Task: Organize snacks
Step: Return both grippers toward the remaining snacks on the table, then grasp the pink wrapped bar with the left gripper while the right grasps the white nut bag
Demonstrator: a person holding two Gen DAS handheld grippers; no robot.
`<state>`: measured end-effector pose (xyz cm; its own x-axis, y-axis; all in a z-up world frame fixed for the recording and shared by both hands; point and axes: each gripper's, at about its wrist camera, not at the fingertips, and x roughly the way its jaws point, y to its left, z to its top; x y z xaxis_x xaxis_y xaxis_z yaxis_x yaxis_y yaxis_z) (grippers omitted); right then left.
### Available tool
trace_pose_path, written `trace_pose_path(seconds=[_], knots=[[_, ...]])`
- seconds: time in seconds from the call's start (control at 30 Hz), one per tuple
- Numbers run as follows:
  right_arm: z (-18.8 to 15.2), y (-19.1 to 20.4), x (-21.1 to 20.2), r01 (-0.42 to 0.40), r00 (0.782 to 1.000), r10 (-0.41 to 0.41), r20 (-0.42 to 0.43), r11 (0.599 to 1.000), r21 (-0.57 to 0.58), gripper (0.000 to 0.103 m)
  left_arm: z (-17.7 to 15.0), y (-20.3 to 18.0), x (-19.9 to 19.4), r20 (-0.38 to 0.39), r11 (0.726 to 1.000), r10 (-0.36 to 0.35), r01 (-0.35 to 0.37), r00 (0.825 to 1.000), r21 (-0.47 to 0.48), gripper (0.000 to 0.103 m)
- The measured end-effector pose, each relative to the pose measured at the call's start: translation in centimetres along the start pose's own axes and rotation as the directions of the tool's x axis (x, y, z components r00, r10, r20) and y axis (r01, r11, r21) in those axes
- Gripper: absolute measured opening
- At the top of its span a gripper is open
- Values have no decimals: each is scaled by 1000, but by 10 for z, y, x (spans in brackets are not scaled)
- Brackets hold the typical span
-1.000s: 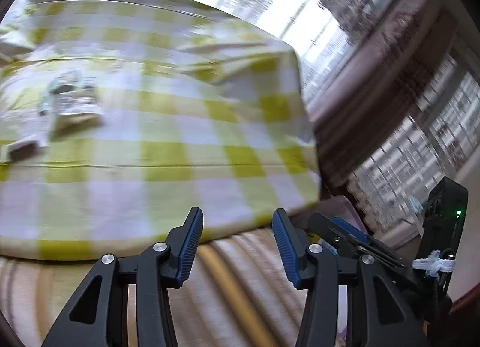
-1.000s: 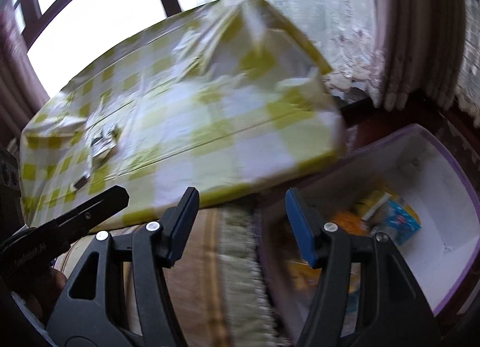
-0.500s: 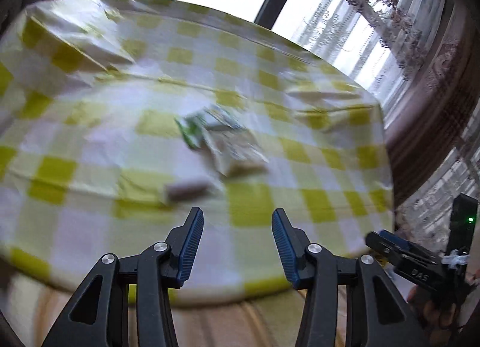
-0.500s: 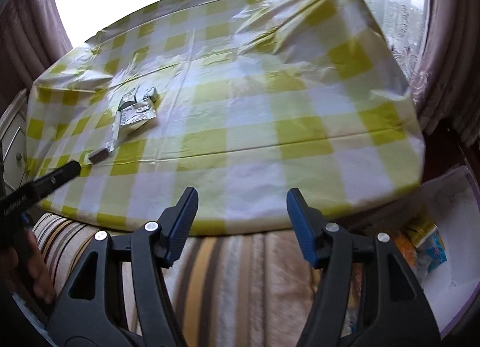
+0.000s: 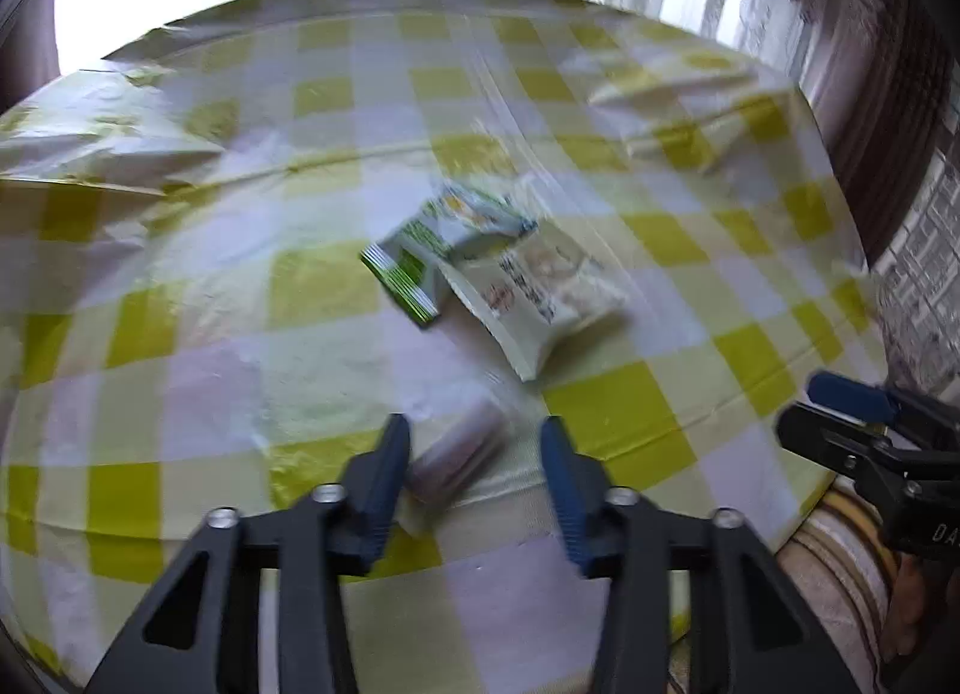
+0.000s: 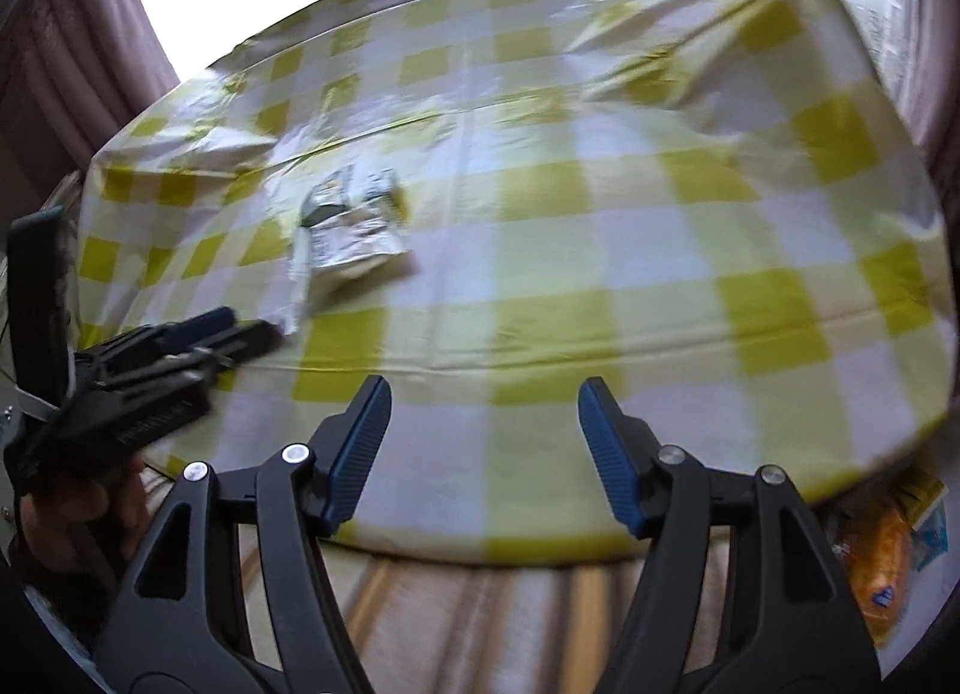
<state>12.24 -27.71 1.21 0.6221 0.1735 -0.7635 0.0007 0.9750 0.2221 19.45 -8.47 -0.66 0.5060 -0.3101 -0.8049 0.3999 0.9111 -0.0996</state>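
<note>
Three snacks lie on the yellow-checked tablecloth (image 5: pixel 612 412): a green-and-white packet (image 5: pixel 414 265), a white printed packet (image 5: pixel 540 289) overlapping it, and a small pale wrapped bar (image 5: pixel 459 451). My left gripper (image 5: pixel 475 454) hangs low over the cloth with the bar between its closing jaws; the pads do not visibly press on it. In the right wrist view the same packets (image 6: pixel 354 226) sit left of centre, with the left gripper (image 6: pixel 240 334) below them. My right gripper (image 6: pixel 483 412) is over the table's near edge, its jaws opening with nothing between them.
A box (image 6: pixel 900 544) holding orange and blue snack packs shows at the lower right, below the table's edge. A striped cushion (image 6: pixel 480 622) runs under the near edge. Curtains and a bright window stand behind the table. The cloth is rumpled at its far corners.
Both views swung from the table's edge and the box onto the tabletop. My left gripper came in over the snacks, and the small bar now sits between its jaws.
</note>
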Motion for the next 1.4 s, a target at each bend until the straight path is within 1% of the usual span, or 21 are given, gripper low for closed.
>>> trace_pose_path(seconds=[0.03, 0.1, 0.17, 0.2, 0.23, 0.37, 0.43, 0.53, 0.6, 0.67, 0.8, 0.87, 0.9, 0.97, 1.13, 1.3, 1.4], knots=[[1, 4, 3, -5, 1000, 5, -5, 1000, -5, 68, -1, 0, 1, 3, 1000, 7, -7, 1000, 1, 24], [6, 13, 10, -15, 1000, 15, -3, 1000, -9, 68, -2, 3, -2, 7, 1000, -10, 10, 1000, -13, 15], [13, 23, 19, -18, 1000, 18, -2, 1000, -15, 70, -5, 8, -6, 21, 999, -26, 27, 999, -40, 14], [15, 27, 22, -19, 1000, 19, 1, 1000, -17, 72, -7, 11, -7, 29, 998, -30, 32, 999, -55, 14], [20, 32, 27, -16, 1000, 17, 7, 1000, -26, 76, -9, 15, -9, 37, 997, -29, 32, 999, -77, 13], [35, 52, 44, -10, 999, 12, 30, 997, -76, 80, -15, 37, -19, 94, 980, -37, 54, 995, -191, 13], [42, 62, 53, -10, 999, 14, 37, 995, -102, 83, -18, 45, -24, 118, 972, -33, 59, 992, -227, 13], [49, 75, 68, -8, 1000, 12, 24, 989, -146, 84, -20, 53, -27, 143, 961, -26, 64, 989, -269, 13], [53, 84, 76, 4, 1000, 2, 30, 983, -184, 84, -22, 58, -28, 157, 954, -25, 71, 987, -292, 13], [54, 86, 82, 14, 1000, -8, 26, 979, -203, 85, -22, 61, -29, 166, 948, -25, 76, 986, -308, 13], [56, 88, 98, 19, 1000, -21, -9, 978, -210, 85, -21, 62, -27, 171, 945, -30, 83, 985, -316, 13], [56, 88, 102, 32, 999, -33, 0, 975, -221, 84, -21, 62, -27, 172, 945, -32, 86, 985, -315, 13], [56, 88, 103, 39, 999, -40, 2, 973, -226, 82, -22, 62, -27, 173, 945, -32, 86, 984, -315, 13], [56, 86, 102, 46, 999, -44, 16, 974, -222, 74, -22, 63, -28, 173, 945, -32, 86, 984, -316, 13], [57, 77, 98, 20, 999, -14, 37, 982, -185, 69, -21, 62, -27, 173, 947, -30, 83, 984, -309, 13], [56, 71, 92, 12, 999, -4, 50, 988, -155, 68, -20, 59, -27, 170, 952, -19, 69, 985, -298, 13], [54, 65, 81, 6, 997, 4, 73, 991, -134, 68, -19, 54, -28, 169, 957, -2, 51, 986, -287, 13]])
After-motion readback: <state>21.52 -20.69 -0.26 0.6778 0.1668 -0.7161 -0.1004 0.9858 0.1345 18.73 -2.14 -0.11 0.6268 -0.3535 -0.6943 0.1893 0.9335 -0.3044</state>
